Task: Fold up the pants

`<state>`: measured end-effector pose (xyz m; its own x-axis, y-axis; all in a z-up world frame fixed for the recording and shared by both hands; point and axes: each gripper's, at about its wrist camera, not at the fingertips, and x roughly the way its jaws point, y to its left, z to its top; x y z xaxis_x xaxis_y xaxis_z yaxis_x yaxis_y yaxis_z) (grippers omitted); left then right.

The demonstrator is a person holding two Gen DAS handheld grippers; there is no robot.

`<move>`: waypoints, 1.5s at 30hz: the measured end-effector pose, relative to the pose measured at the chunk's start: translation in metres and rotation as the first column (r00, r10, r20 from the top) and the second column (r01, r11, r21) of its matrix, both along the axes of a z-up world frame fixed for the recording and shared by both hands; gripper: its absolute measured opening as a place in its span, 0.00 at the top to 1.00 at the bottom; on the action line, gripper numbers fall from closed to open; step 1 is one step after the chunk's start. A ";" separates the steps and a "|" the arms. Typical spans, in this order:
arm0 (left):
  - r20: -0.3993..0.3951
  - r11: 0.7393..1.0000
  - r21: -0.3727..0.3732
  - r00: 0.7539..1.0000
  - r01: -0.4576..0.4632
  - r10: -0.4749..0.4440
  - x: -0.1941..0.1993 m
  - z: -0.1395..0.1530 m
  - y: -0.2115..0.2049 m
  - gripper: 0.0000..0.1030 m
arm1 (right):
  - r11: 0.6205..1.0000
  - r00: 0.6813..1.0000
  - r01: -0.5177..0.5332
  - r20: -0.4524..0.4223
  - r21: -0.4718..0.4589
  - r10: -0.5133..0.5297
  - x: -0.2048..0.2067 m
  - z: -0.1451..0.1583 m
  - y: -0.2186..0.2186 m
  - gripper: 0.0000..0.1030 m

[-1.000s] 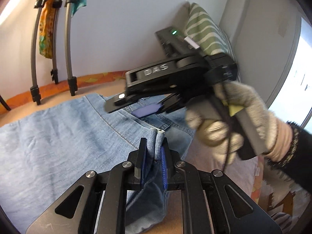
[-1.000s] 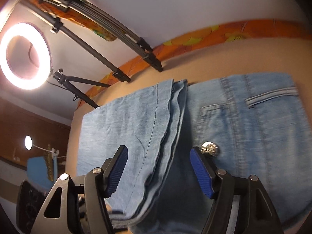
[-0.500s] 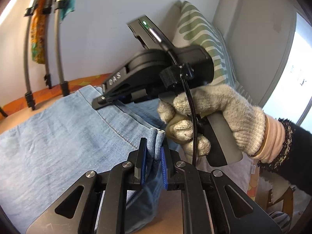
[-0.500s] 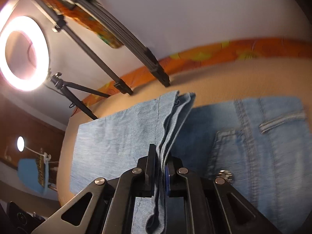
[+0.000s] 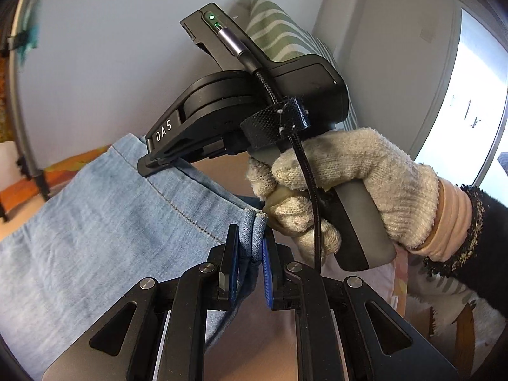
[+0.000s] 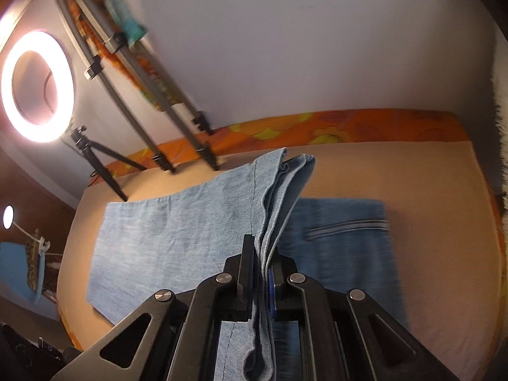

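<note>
The only readable text is "DAS", in pale capital letters on the black side arm of the right gripper point(image 5: 165, 155), seen from the left wrist view; the letters run slantwise along the arm, just above the edge of the denim. Nothing else on that gripper bears lettering. No writing, number or label can be read in the right wrist view.
</note>
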<state>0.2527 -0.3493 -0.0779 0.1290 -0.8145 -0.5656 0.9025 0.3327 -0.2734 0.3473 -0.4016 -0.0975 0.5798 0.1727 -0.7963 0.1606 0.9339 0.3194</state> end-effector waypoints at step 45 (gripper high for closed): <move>0.148 0.793 0.332 0.858 -0.511 0.491 0.056 -0.022 0.337 0.58 | 0.989 0.990 -0.137 0.028 0.051 0.136 -0.005 0.006 0.139 0.59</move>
<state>0.3083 -0.0125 -0.0996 0.5008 -0.3785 -0.7784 0.5920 0.8058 -0.0109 0.3428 -0.2629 -0.0914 0.5671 0.2928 -0.7698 0.0245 0.9282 0.3711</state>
